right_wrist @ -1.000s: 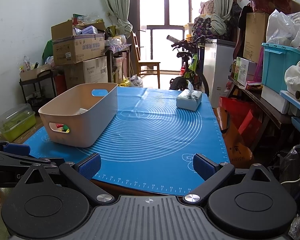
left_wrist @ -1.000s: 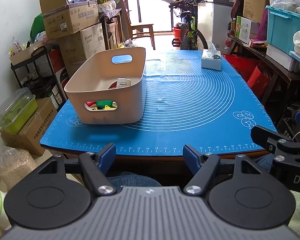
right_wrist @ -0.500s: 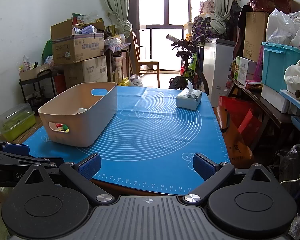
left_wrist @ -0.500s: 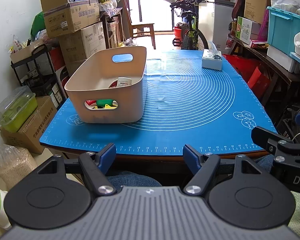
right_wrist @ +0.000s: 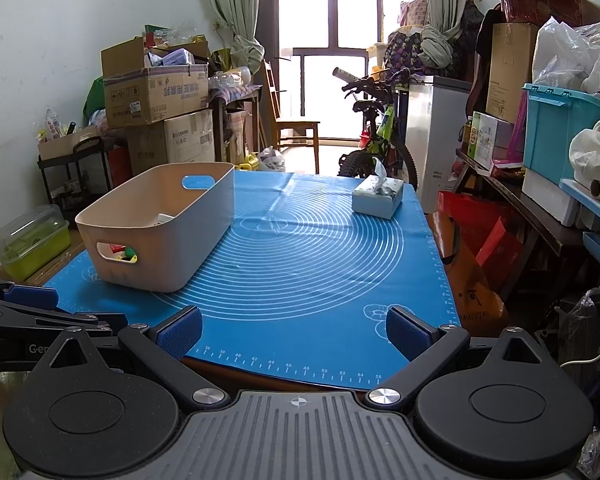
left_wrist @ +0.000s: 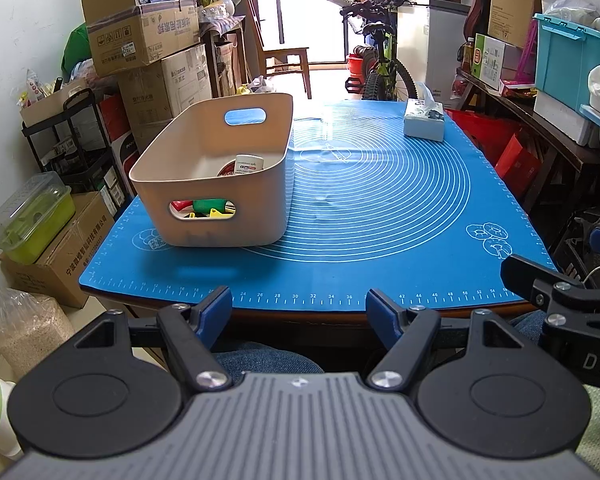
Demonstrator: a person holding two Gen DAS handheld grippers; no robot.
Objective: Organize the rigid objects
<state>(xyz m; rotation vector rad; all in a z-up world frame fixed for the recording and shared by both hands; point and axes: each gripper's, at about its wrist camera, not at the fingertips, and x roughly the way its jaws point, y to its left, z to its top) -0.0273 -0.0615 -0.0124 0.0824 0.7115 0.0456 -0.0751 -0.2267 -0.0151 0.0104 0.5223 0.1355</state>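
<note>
A: What's in the beige bin (left_wrist: 220, 184), centre-left of frame on the blue mat (left_wrist: 380, 216)?

B: A white tube (left_wrist: 249, 163), red and green pieces (left_wrist: 204, 206) behind its handle slot.

A: Grippers?

B: Left gripper (left_wrist: 299, 306) and right gripper (right_wrist: 294, 330) both spread wide, empty. Only the right view shows the window (right_wrist: 340, 40) fully.
</note>
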